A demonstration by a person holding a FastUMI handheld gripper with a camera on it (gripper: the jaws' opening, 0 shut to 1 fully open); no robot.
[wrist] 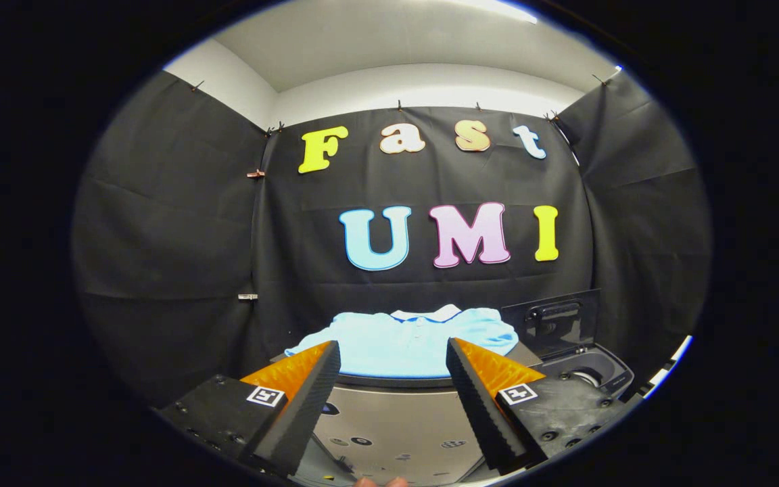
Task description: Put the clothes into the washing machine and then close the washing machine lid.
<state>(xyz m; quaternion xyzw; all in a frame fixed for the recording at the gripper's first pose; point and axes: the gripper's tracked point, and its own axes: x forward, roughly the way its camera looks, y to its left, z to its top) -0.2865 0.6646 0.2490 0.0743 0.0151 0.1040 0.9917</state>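
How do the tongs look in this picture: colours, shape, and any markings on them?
The tongs have two wedge-shaped fingers with black ribbed inner pads and orange outer sides. Each sits on a black block with screws and carries a small square black-and-white marker.

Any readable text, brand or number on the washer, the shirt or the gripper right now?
No text can be read.
Square markers on the hand-held gripper: black-and-white patterns, no words.
Small dark marks on the grey surface between the fingers: too small to read.
Blue shirt, washing machine, raised lid: no text visible.
The fingers are open, with the shirt just beyond them.
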